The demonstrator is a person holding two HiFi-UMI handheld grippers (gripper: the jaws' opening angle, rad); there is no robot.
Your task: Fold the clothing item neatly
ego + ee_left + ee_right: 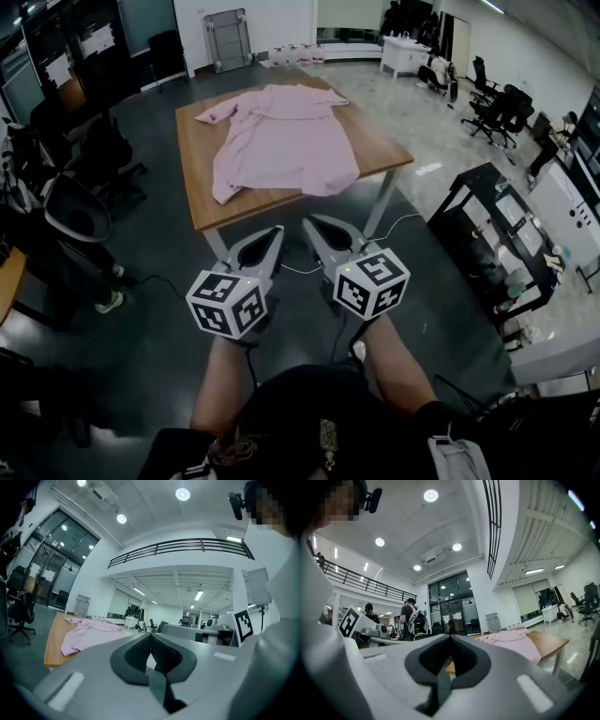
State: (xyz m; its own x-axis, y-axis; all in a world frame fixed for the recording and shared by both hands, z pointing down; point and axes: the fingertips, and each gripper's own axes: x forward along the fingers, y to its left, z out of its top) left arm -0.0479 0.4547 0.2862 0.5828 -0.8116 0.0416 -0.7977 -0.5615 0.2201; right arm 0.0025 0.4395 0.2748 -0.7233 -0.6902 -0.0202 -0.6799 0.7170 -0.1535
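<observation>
While the fingers of the left gripper (276,231) and right gripper (310,224) are shut on nothing, the pink shirt (281,141) at 12 o'clock could be dragged off the bench (199,192) if tugged.

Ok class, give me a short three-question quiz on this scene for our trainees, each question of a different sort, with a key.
1. True or false: the pink cloth shirt lies neatly folded on the brown wooden table.
2. Multiple choice: the left gripper and the right gripper are A) both shut and empty, B) both open, C) both gripping the shirt.
3. Short answer: does either gripper touch the shirt?

Key:
1. False: it lies spread out and rumpled.
2. A.
3. No: both are held short of the table's near edge.
</observation>
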